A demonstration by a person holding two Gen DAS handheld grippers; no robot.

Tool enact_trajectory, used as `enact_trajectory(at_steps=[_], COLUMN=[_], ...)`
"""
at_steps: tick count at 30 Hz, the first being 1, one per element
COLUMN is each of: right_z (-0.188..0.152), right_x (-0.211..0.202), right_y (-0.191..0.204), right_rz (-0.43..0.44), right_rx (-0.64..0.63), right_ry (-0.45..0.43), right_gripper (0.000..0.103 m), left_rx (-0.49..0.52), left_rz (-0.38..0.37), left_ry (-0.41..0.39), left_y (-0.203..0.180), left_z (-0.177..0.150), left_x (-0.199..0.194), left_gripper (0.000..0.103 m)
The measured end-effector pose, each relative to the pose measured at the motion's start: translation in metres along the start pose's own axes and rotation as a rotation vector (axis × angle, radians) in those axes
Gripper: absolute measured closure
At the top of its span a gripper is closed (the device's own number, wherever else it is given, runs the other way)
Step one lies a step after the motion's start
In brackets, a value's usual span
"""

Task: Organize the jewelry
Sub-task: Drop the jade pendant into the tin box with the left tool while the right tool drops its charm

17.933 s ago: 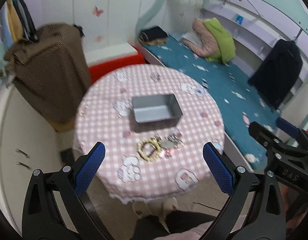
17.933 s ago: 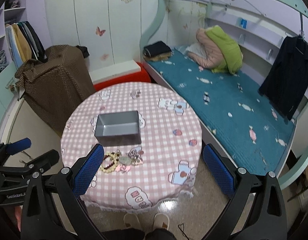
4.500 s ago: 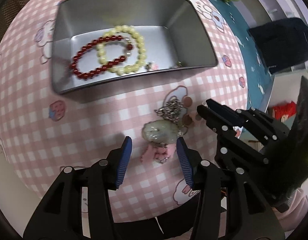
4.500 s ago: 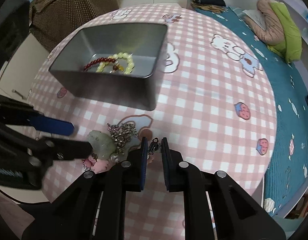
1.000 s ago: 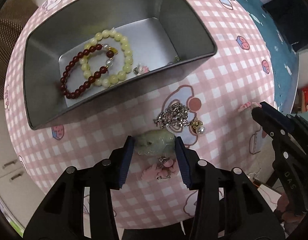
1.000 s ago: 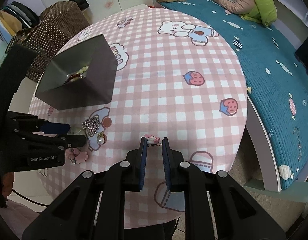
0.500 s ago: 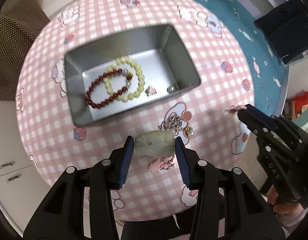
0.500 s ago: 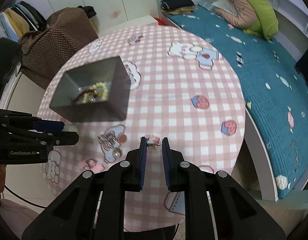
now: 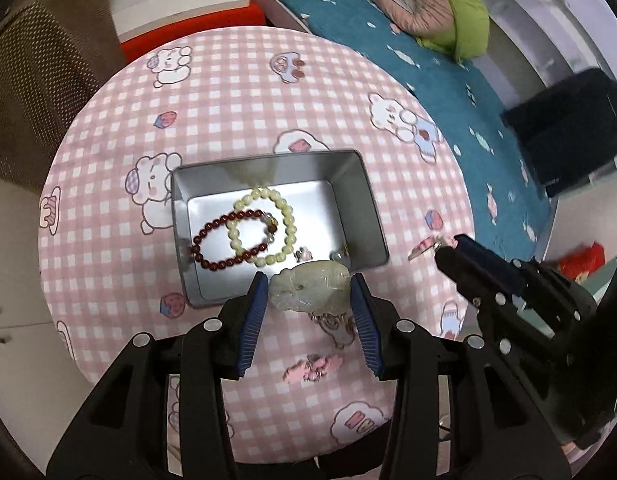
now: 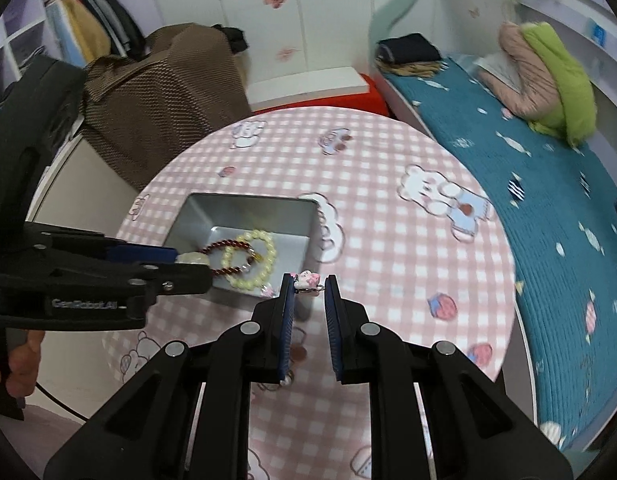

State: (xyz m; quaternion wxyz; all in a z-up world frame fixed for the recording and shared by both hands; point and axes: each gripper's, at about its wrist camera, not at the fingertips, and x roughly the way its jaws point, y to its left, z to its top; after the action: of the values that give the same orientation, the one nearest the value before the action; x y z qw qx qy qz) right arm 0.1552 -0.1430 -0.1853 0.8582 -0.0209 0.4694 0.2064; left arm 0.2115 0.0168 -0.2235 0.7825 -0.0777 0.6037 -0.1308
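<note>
Left gripper (image 9: pixel 310 294) is clamping a pale green carved jade pendant (image 9: pixel 308 287), holding it above the near edge of the grey rectangular metal tin (image 9: pixel 358 196) on the round pink checked tablecloth (image 9: pixel 236 92). Right gripper (image 10: pixel 308 284) is pinching a small pink-and-white charm (image 10: pixel 307 279) just right of the tin. Dark red bead bracelet (image 9: pixel 212 236) and cream bead bracelet (image 9: pixel 286 220) are lying overlapped inside.

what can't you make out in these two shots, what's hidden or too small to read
- Silver chain, left wrist view: mostly hidden behind the jade pendant held in the left gripper.
- Small pieces at the tin's near corner, left wrist view: too small to identify.
- Pink charm in the right gripper, right wrist view: too small to tell its shape.
- Tin's near floor, right wrist view: hidden by its wall.
</note>
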Motion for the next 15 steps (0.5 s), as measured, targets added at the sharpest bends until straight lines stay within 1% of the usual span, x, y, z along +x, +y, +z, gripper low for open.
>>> enact_trajectory(at_steps=[6, 10, 15], right_z=[0.012, 0.016, 0.019], right_x=[0.018, 0.036, 0.051], right_y=[0.007, 0.01, 0.011], right_rz=[0.037, 0.054, 0.069], right_rx=[-0.05, -0.081, -0.099], right_ry=[0.027, 0.072, 0.111], right_gripper=[0.089, 0.088, 0.087], left_rx=[-0.059, -0.089, -0.098], left_rz=[-0.023, -0.034, -0.044], left_ry=[-0.015, -0.011, -0.011], left_y=[0.012, 0.018, 0.019], left_z=[0.011, 0.019, 0.029], left_x=[0.005, 0.014, 0.025], left_gripper=[0.06, 0.06, 0.06])
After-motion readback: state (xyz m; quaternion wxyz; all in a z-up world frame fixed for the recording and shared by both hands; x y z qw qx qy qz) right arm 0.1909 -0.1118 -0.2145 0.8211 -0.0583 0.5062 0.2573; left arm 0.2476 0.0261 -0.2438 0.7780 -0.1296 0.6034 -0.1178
